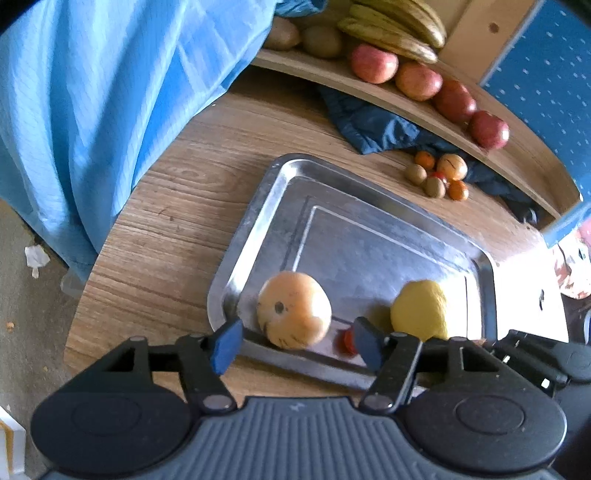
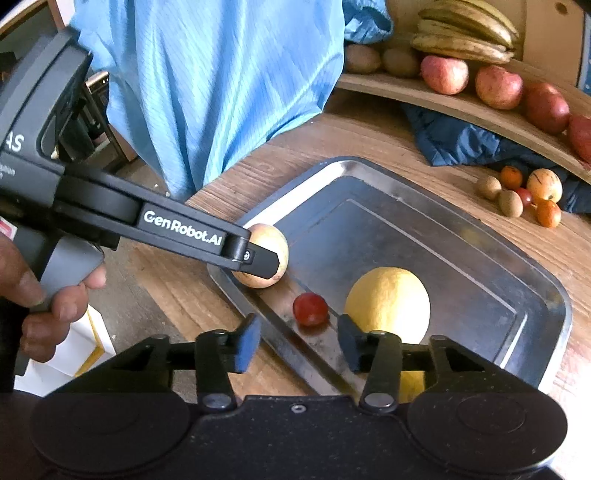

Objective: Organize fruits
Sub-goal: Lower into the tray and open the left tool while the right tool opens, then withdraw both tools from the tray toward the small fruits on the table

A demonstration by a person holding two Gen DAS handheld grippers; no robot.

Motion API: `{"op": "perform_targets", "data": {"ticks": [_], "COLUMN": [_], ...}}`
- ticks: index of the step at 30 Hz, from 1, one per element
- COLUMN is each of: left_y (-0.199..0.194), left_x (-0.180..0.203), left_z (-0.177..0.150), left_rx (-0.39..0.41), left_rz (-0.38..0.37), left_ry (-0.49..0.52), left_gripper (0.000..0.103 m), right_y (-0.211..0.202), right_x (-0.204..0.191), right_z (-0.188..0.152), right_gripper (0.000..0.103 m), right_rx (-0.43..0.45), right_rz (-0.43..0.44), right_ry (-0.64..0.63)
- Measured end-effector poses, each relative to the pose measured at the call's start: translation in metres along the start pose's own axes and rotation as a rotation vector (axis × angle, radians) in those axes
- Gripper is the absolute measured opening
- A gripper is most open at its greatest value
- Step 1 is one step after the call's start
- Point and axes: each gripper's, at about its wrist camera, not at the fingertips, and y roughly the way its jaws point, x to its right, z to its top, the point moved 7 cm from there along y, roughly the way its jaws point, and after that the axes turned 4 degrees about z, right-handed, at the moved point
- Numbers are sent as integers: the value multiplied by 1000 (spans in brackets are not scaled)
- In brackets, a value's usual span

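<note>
Wooden table (image 1: 177, 206), round-edged, with blue cloth (image 1: 92, 110) hanging over its far left side. Curved wooden shelf (image 1: 424, 107) at the back carries bananas (image 1: 391, 26), a row of red apples (image 1: 375, 62) and kiwis (image 1: 321, 40).

Metal tray (image 1: 369, 221) lies flat on the table. On its near end: pale orange round fruit (image 1: 293, 310) at the left corner, yellow lemon (image 1: 419, 314) to the right, small red fruit (image 2: 310, 308) between them, all apart.

Loose cluster of small fruits (image 1: 439, 175) sits on the table beyond the tray, beside dark blue fabric (image 1: 373, 125).

Left gripper (image 1: 295, 343): jaws spread, flanking the orange fruit, pads not pressing it. A hand (image 2: 48, 295) grips its handle.

Right gripper (image 2: 297, 341): jaws spread, nothing pinched; red fruit just beyond the tips.
</note>
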Motion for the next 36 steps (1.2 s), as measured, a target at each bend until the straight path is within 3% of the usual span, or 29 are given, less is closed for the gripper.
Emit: {"op": "perform_targets", "data": {"ticks": [3,12,20,22,28,36], "left_y": [-7,-19,-25,-25,-24,-28], "left_x": [4,7,4,4,5,7], "left_z": [-5,-21,-28,-27,-24,-15], "left_rx": [1,-11,-33,-38,-65,-51], "left_rz": [4,47,110,130,198,229], "left_ry": [27,62,72,80,105,137], "left_gripper": [79,94,100,101,102,102], "right_y": [-12,-40,-57,-62,-69,-70], "right_x": [2,15,33,36,44,55], "right_z": [-5,-23,-40,-44,-51,-49], "right_gripper": [65,81,91,99,102,102], "right_rx": [16,45,42,45,38,35], "right_rz": [-8,-61,-122,-128,-161,-183], "right_ry": [9,56,114,126,137,162]}}
